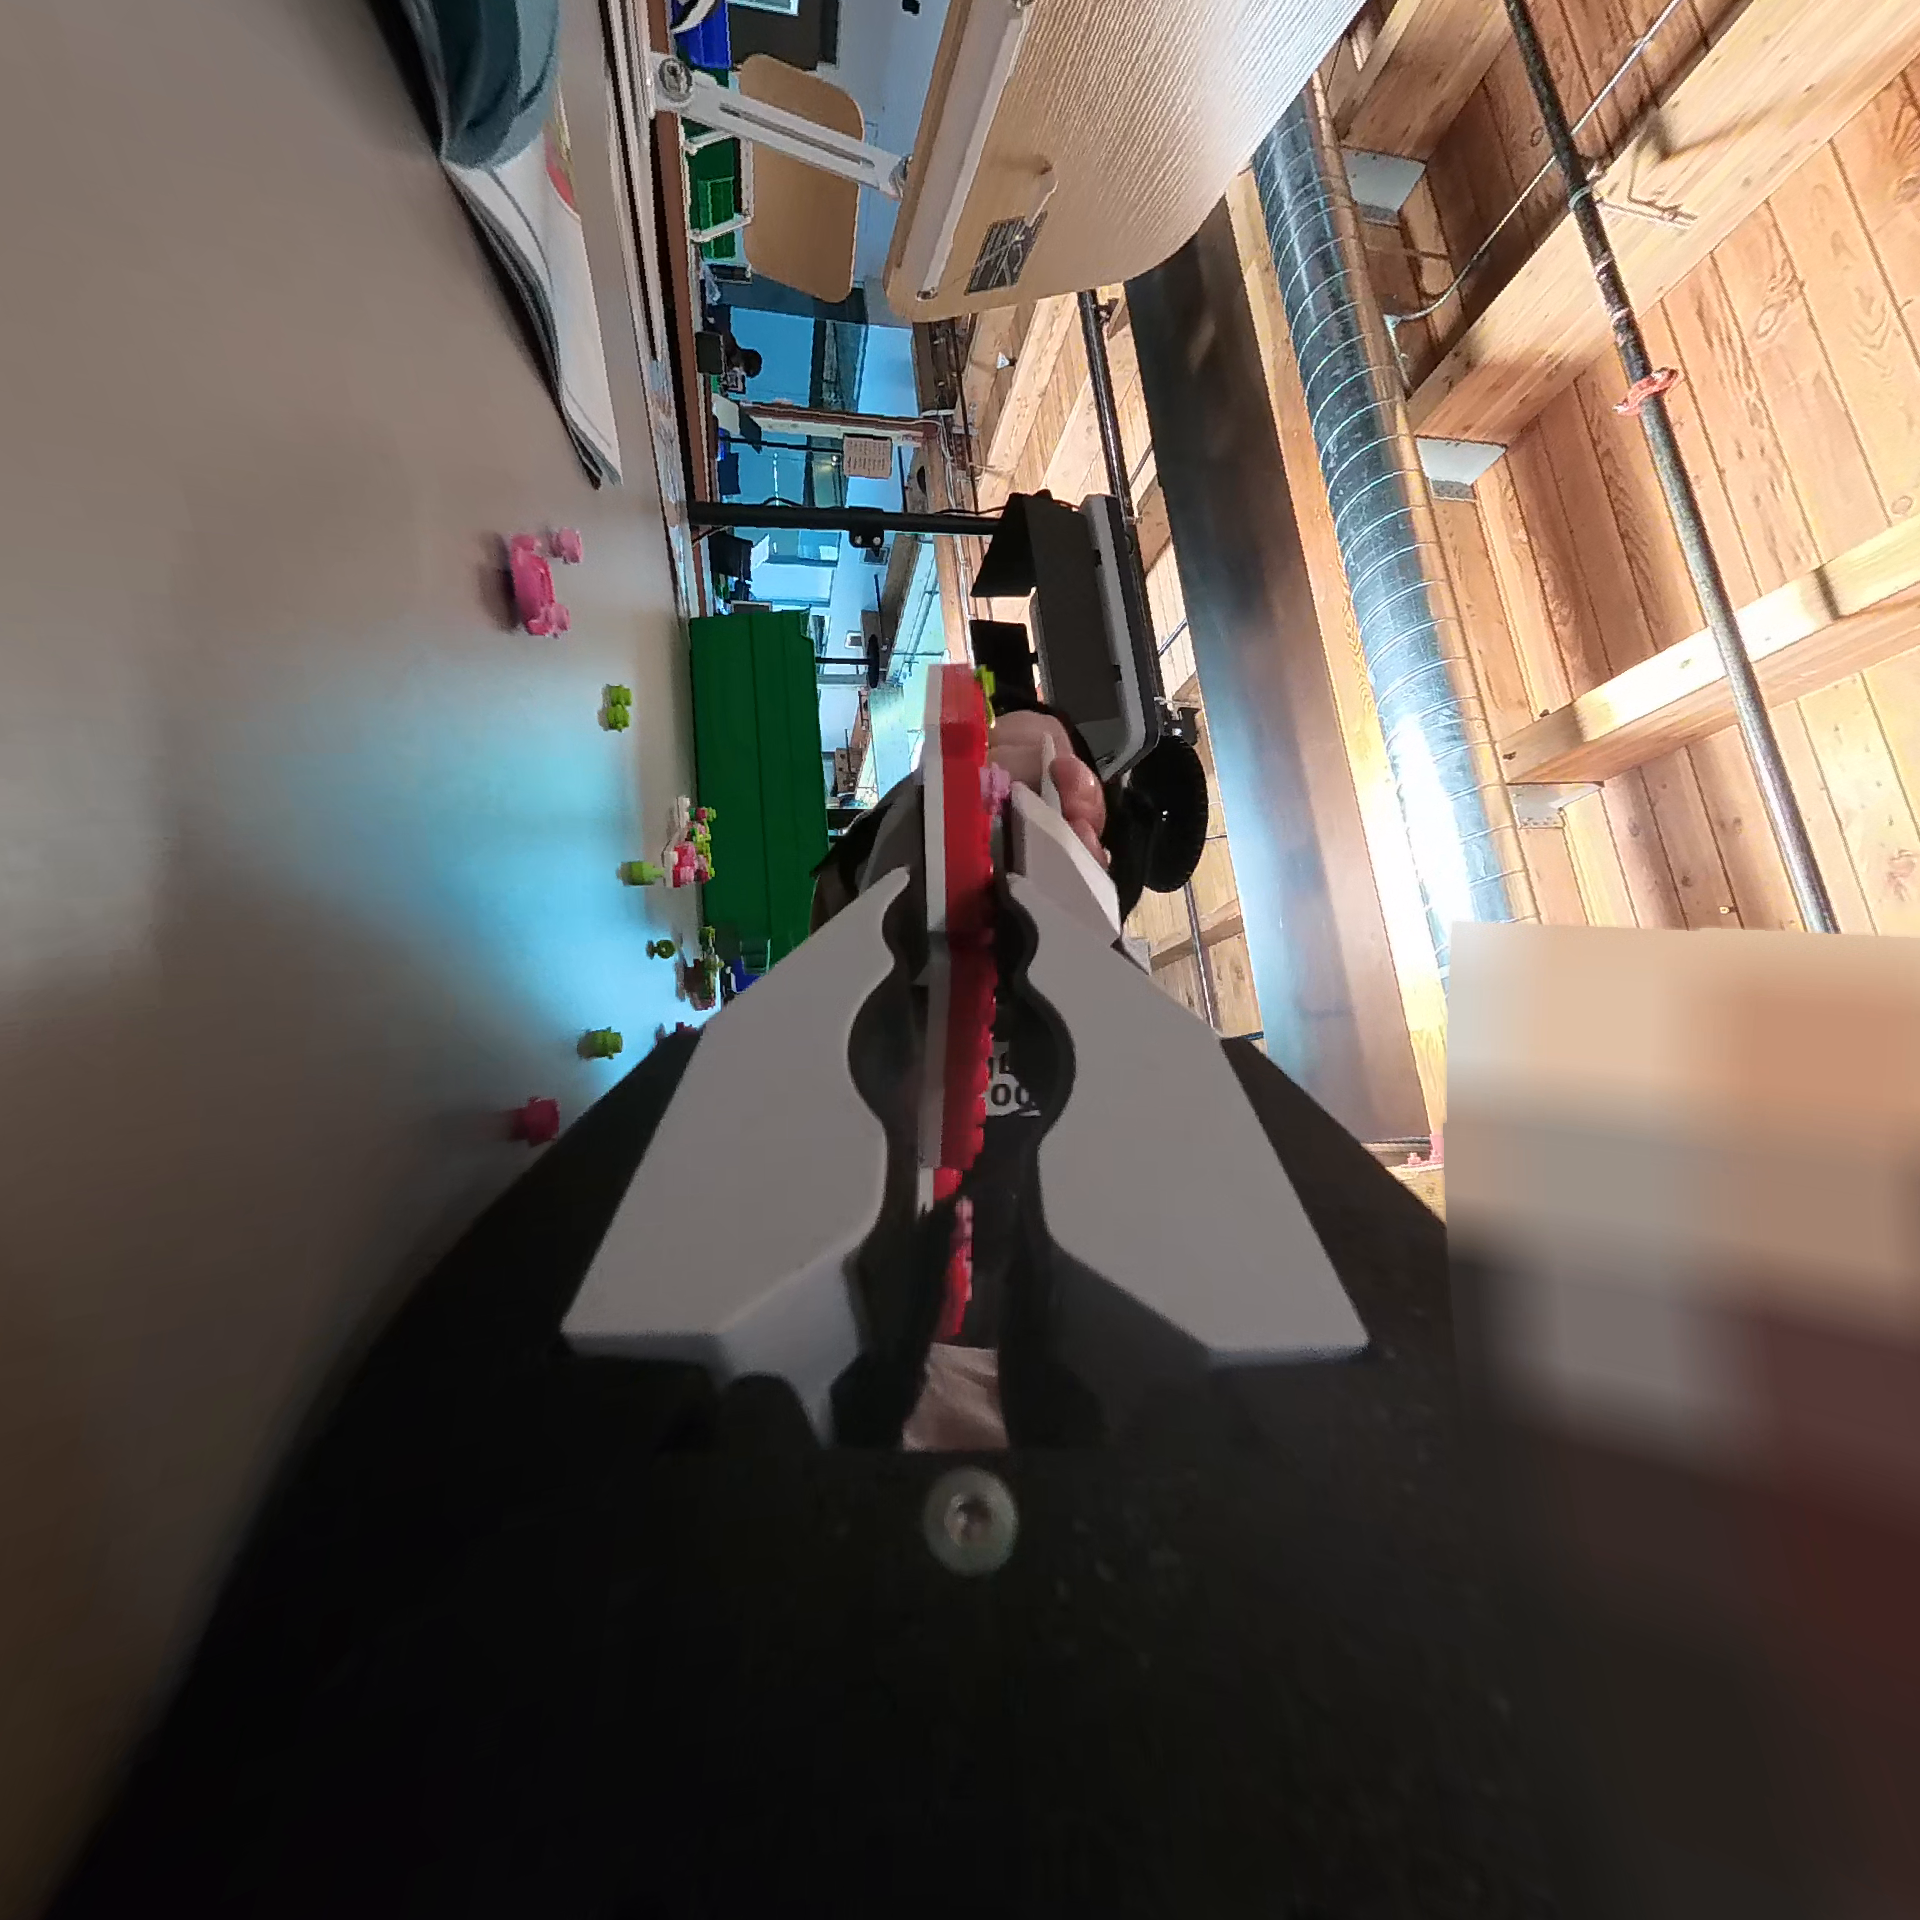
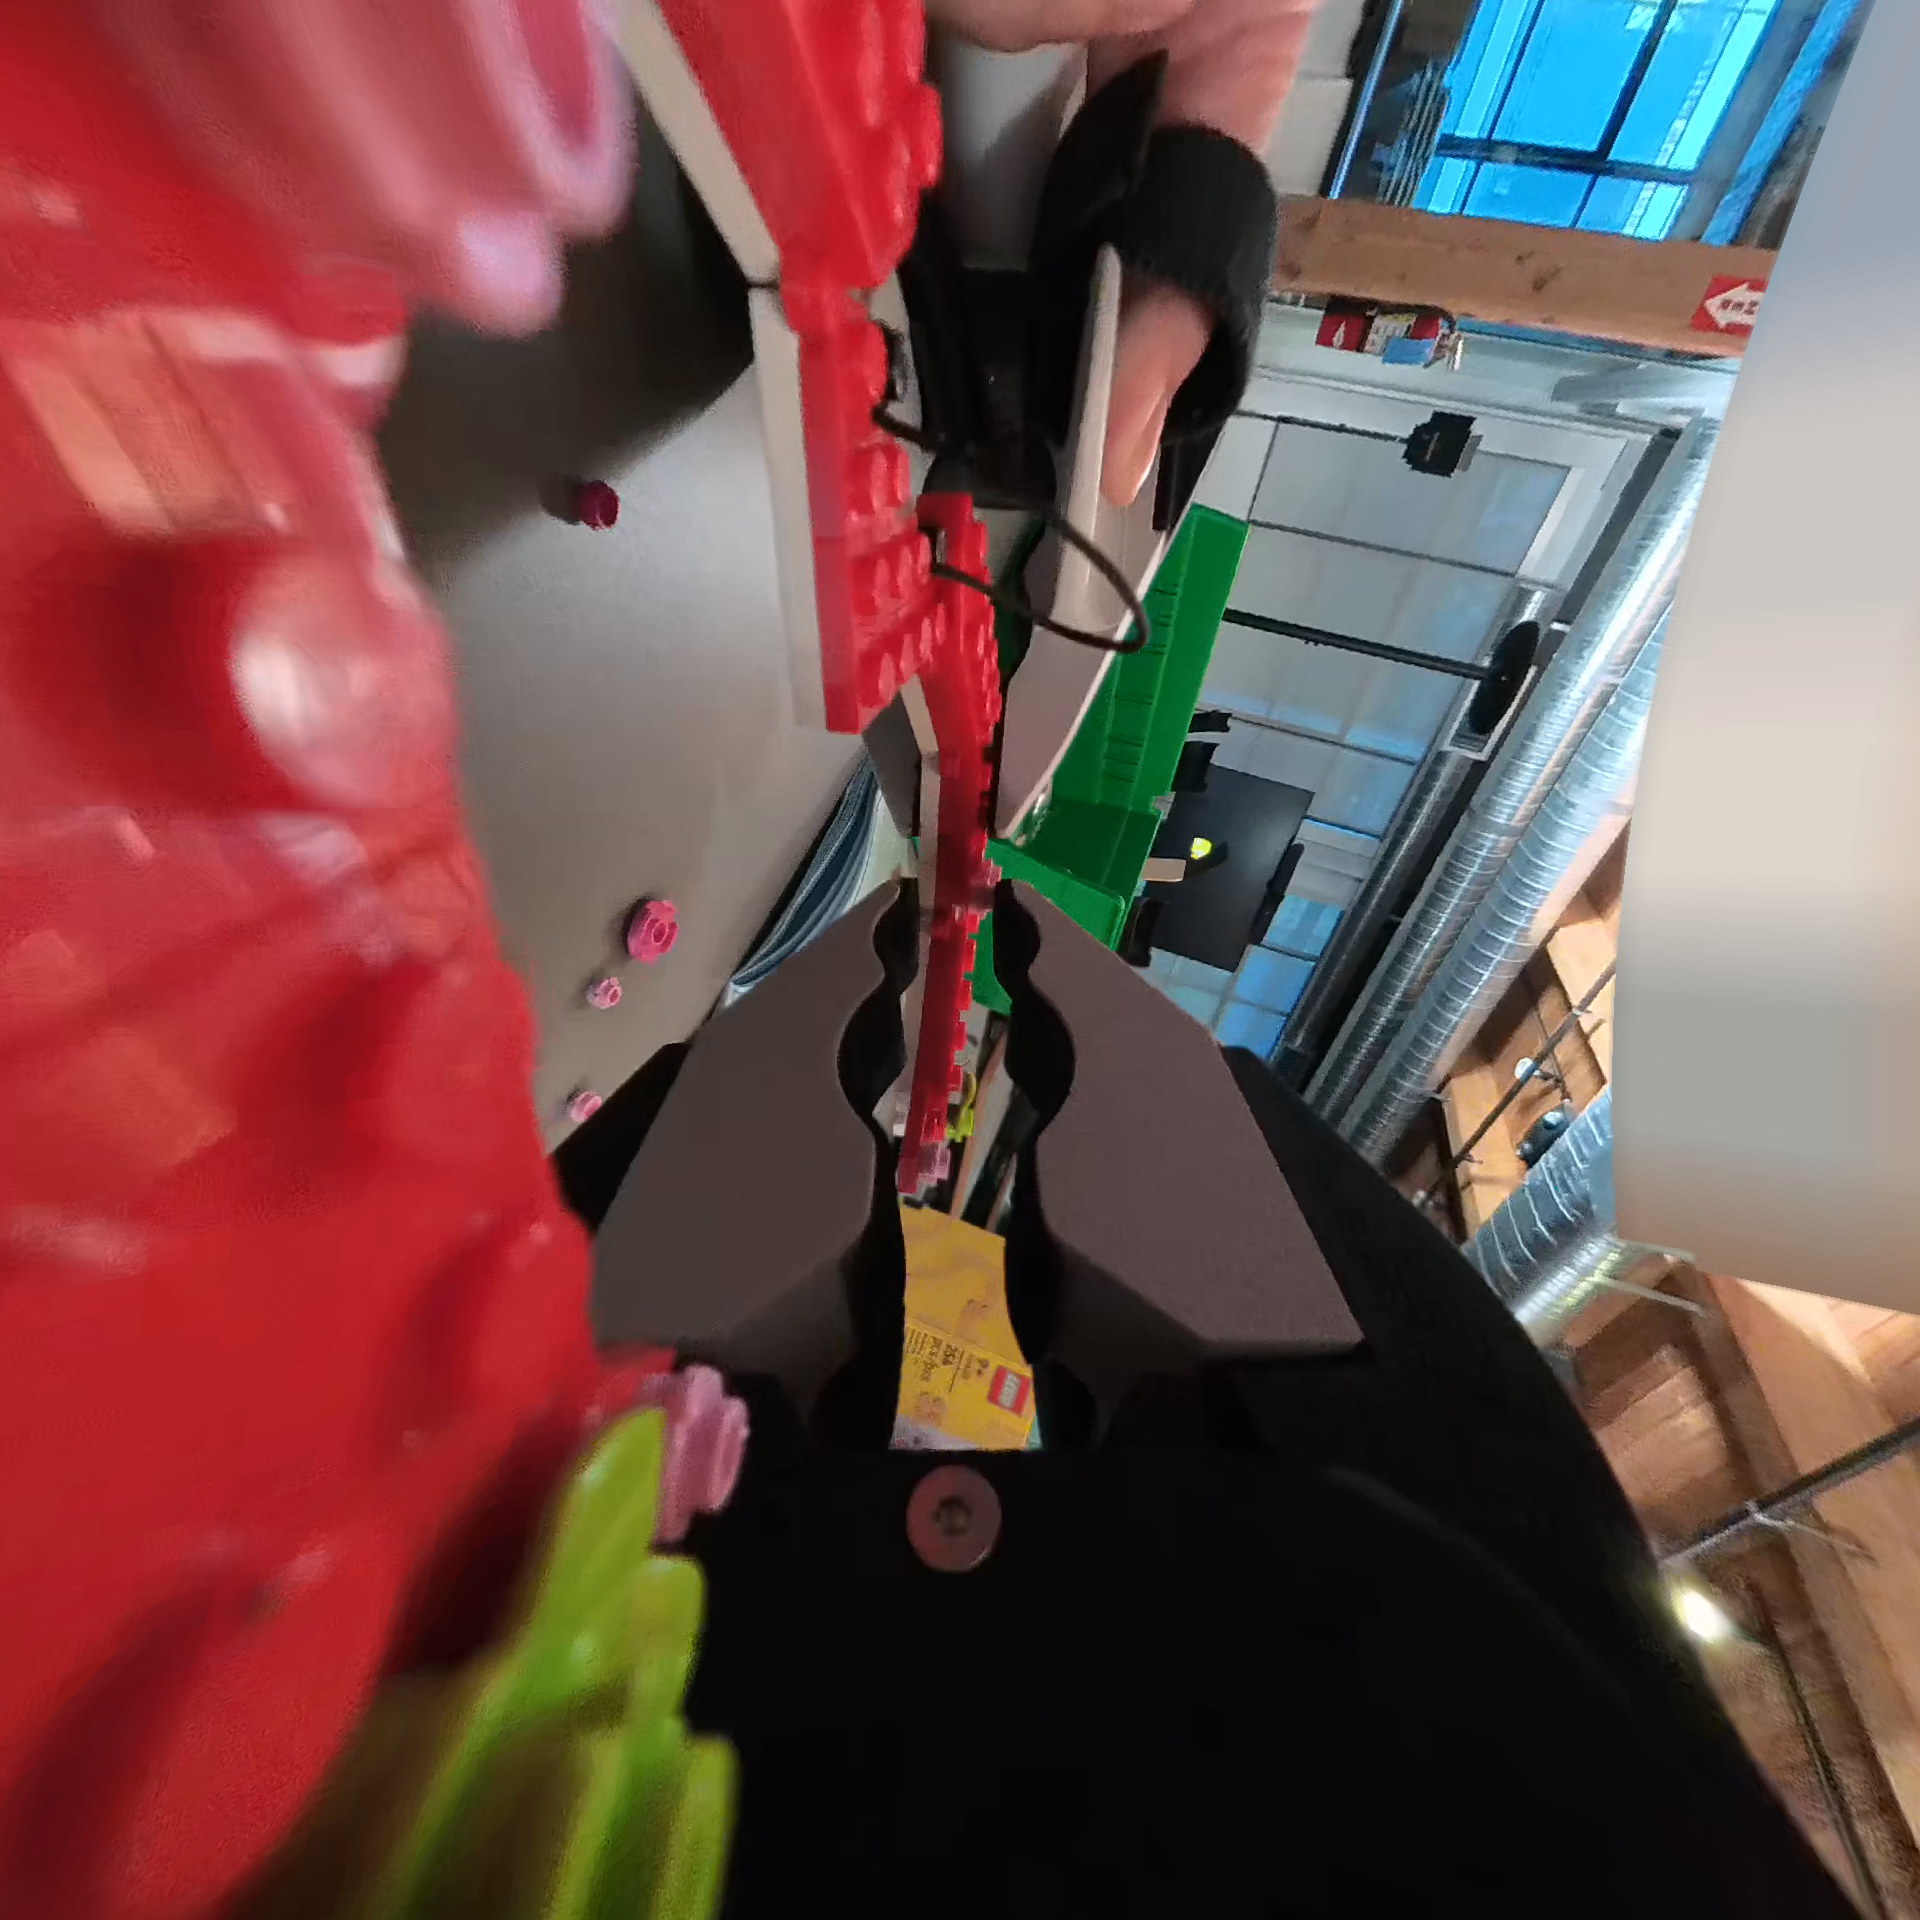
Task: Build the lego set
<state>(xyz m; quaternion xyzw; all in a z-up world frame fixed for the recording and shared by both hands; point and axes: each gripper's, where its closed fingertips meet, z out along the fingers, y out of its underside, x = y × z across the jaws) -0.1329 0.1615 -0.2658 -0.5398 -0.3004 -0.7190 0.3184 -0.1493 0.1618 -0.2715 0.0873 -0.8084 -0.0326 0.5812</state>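
Both grippers, the left gripper (image 1: pixel 961 914) and the right gripper (image 2: pixel 951 914), are clamping the red plate assembly (image 1: pixel 961 831) edge-on, apparently; squeezing evenly should seat it.

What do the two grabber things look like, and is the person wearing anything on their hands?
Each gripper has two pale grey wedge-shaped fingers with wavy inner edges on a black body with one round screw: the left gripper and the right gripper. The hand seen in the right wrist view wears a black fingerless glove, with thin black cables looping nearby.
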